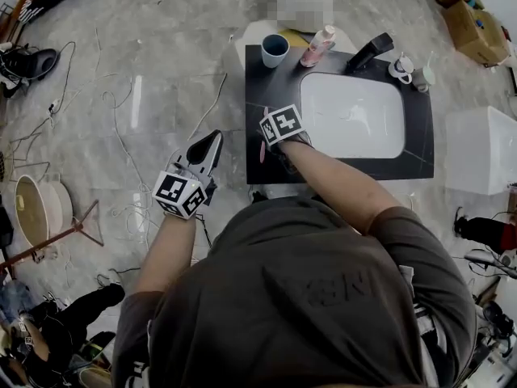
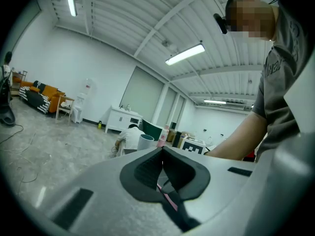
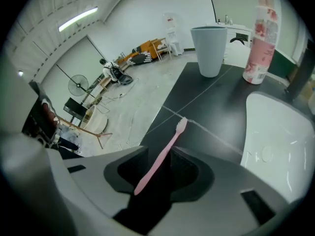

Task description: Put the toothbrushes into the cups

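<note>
The right gripper (image 3: 160,155) hangs over the pink toothbrush (image 3: 173,137) with its jaws spread, one on either side of the handle and not yet pinching it. The brush lies flat on the dark countertop (image 3: 216,109), bristles aimed at one o'clock. The pale cup (image 3: 210,50) stands upright up at twelve, beside the pink bottle (image 3: 259,38). Best bet here: drop low, square the pads on the handle and squeeze firmly, or that slim brush will likely skid. The left gripper (image 2: 162,154) sits off the counter, at eight o'clock from the right one, jaws pressed together.
</note>
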{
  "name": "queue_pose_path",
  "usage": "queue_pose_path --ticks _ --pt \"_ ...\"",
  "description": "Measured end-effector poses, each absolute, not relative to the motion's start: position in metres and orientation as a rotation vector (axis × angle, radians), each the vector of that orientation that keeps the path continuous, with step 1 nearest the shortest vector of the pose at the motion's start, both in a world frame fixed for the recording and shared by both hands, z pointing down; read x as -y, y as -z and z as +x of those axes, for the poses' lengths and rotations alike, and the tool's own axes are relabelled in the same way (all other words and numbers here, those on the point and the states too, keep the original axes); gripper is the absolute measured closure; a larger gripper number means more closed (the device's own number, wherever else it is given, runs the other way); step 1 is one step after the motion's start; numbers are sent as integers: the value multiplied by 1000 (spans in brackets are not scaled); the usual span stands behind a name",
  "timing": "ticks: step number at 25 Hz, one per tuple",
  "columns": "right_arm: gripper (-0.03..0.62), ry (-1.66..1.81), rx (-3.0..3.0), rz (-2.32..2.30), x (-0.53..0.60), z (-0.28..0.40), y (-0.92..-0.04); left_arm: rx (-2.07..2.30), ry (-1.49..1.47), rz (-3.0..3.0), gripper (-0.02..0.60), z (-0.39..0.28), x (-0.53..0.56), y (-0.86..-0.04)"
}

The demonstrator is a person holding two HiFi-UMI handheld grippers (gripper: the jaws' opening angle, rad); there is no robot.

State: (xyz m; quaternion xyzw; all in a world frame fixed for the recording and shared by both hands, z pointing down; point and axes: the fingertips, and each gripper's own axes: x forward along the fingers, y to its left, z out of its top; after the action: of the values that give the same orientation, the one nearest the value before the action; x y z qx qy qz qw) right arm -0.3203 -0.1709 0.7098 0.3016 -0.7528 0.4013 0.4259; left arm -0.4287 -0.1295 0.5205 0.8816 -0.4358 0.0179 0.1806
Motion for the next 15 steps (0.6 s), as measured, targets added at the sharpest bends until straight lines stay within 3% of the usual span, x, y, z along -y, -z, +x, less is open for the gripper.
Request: queue_pose_path --ticks 3,6,15 --pt "461 -944 1805 773 170 -317 -727 1216 -36 2485 577 -438 127 -524" --pt "575 -885 1784 803 176 -308 -734 1214 -17 2477 577 -447 128 -527" --pt "582 -1027 1884 755 178 -305 -729 1218 1 2466 577 -461 139 -528"
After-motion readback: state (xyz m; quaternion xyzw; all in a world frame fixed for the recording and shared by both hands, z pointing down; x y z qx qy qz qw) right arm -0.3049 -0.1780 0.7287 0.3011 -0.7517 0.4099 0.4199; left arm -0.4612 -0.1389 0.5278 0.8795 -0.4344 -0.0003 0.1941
